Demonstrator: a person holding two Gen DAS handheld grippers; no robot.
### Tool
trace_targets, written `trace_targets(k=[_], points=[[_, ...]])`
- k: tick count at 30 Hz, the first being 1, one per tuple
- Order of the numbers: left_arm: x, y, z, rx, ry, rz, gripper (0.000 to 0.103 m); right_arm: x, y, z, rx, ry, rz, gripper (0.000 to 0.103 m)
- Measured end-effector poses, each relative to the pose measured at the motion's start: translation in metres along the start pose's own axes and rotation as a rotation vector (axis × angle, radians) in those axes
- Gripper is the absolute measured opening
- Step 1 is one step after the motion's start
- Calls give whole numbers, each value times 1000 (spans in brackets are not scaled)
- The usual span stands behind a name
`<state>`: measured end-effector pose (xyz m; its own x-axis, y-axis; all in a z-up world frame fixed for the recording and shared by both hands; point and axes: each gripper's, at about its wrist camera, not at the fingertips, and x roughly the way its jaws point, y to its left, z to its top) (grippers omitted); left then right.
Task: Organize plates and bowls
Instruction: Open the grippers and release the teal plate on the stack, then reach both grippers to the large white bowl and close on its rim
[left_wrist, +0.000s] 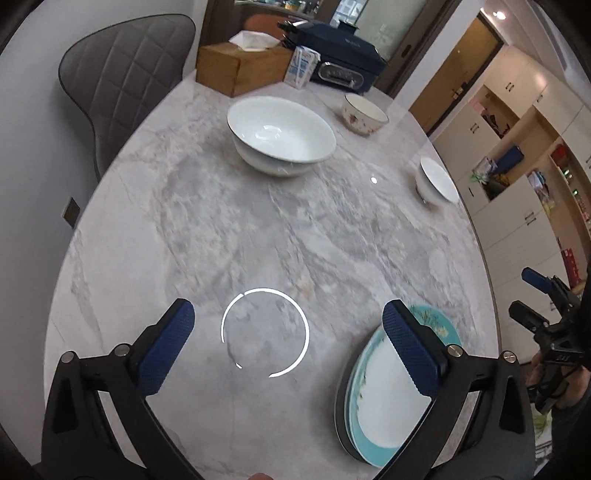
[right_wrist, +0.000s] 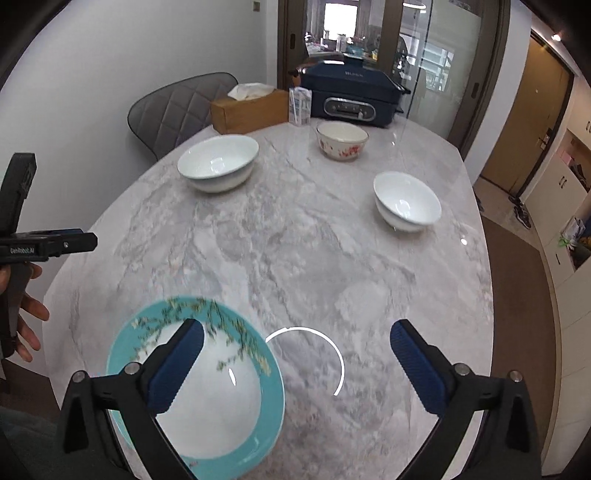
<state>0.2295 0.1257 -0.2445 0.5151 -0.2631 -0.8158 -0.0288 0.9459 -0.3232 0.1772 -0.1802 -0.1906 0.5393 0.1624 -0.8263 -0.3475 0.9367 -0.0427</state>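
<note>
Surface: oval marble-patterned table, grey-white veined.
Left gripper: jaws spread wide, nothing between them; bare tabletop shows in the gap.
Right gripper: jaws spread wide, nothing between them; bare tabletop in the gap.
Plate stack: turquoise-rimmed plates with white centres and a floral sprig, lying flat on the table's near edge. In the left wrist view the stack sits outside the jaws, partly behind the right-hand blue pad. In the right wrist view it lies under and beyond the left-hand pad, again outside the gap. No pad visibly touches it.
Large white bowl: upright, far side of the table, well apart from both grippers; looks like two nested, though that is uncertain.
Small white bowl: upright, near the table's right edge.
Floral bowl: cream with red flowers, upright, far end.
Far-end items: wooden tissue box, small carton, navy electric cooker.
Seating: grey quilted chair beside the table.
Person: a hand on the left gripper's handle.
</note>
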Motion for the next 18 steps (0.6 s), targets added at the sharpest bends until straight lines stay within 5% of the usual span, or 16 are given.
trace_targets(k=[10, 18], points=[[15, 42, 111, -114, -79, 121, 103, 80, -9, 155, -14, -31, 148, 103], [81, 61, 172, -167, 8, 205, 103, 194, -12, 225, 33, 98, 248, 103]])
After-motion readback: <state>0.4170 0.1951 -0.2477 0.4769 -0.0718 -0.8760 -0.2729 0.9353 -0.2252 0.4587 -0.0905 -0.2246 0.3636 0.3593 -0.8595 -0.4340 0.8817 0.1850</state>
